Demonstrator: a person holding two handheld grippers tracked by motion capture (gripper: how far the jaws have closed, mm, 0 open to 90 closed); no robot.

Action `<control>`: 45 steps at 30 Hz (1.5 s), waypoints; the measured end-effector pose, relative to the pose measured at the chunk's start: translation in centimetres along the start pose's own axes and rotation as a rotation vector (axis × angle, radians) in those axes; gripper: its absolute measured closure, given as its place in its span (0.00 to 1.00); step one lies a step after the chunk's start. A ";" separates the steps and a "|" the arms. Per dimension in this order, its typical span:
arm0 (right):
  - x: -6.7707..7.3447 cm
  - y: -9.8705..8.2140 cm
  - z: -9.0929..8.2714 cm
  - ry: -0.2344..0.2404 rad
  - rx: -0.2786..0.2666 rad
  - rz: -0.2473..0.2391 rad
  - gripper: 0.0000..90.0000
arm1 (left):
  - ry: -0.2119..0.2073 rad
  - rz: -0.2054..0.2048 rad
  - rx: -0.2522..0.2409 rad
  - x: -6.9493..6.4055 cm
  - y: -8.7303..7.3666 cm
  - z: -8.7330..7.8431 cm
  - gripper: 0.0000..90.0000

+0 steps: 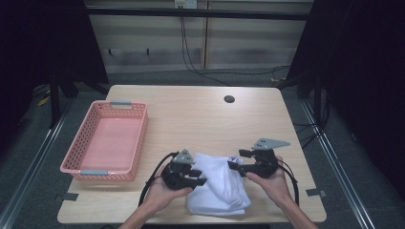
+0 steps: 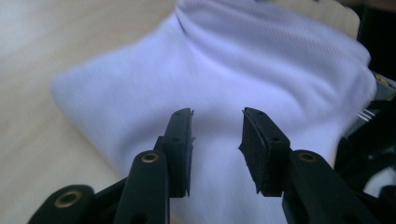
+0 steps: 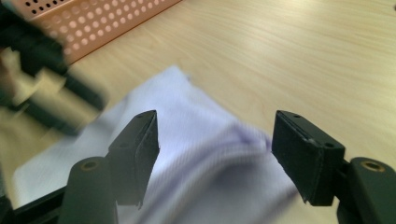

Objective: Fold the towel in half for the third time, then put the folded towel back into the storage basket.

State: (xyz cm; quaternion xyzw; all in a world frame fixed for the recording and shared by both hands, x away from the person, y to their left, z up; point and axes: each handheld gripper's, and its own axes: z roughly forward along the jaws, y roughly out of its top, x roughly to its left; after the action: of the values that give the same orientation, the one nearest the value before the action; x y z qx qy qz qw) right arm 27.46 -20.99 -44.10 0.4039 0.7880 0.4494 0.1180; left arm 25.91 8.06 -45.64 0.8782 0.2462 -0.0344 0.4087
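A folded white cloth (image 1: 218,183) lies on the pale wooden worktop (image 1: 200,119) near the person's edge, between the two hands; it is a soft, rumpled bundle with its folded edges loosely stacked, so it probably needs a hold from both sides to stay together. The left tool (image 1: 195,177) sits at the cloth's left edge, its jaws pointing in over the fabric; in the left gripper view (image 2: 216,140) the jaws stand apart above the white cloth with a clear gap between them, so the tool is released and grips nothing. The right tool (image 1: 237,160) hovers at the cloth's upper right corner; in the right gripper view (image 3: 215,154) its jaws stand wide apart with the cloth (image 3: 187,168) spread beneath them, also released. The two tools face each other across the bundle, which suits a pinch on opposite sides. A pink perforated basket (image 1: 136,143) stands at the left of the worktop, just beside the cloth but apart from it, and holds nothing; it looks like the likely place for the cloth to go, though that is a judgement.
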 end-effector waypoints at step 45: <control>-4.8 -3.0 4.5 0.067 0.218 0.026 0.35 | 0.058 0.002 0.157 -2.1 -4.3 0.7 0.28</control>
State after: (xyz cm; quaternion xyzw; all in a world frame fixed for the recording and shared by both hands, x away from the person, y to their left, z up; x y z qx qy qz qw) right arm 31.44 -22.59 -49.93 0.4092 0.8305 0.3756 0.0412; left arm 22.19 9.01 -48.60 0.9083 0.2536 -0.0279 0.3316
